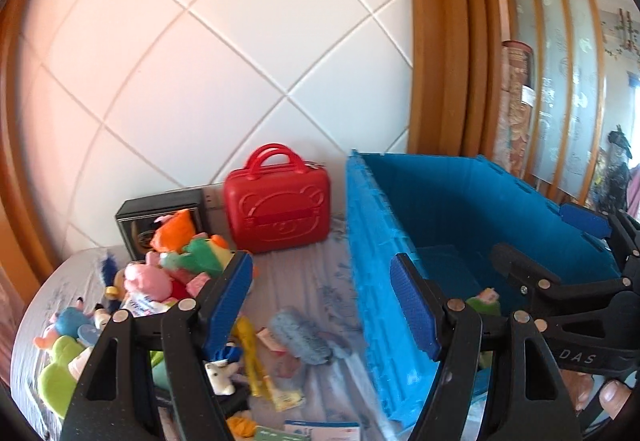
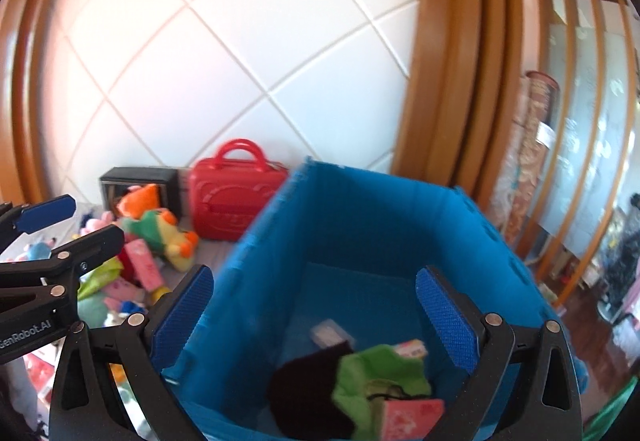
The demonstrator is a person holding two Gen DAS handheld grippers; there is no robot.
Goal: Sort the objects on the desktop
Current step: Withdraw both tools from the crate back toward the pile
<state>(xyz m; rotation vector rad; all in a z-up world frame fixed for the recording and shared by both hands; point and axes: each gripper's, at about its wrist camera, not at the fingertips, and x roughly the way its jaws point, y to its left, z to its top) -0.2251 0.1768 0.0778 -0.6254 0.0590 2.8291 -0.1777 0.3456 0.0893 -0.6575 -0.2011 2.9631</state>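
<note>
Below, green toy [image 2: 376, 373] lies in blue crate [image 2: 360, 209], between right gripper [image 2: 316, 317] jaws.

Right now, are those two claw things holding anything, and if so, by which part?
No, nothing is held. The left gripper is open above the toys on the table, and the right gripper is open over the blue crate, with a green toy lying loose inside.

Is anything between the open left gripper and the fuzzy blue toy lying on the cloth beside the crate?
Nothing visible does. The left gripper is open above the fuzzy blue toy, which lies uncovered, left of the blue crate.
</note>
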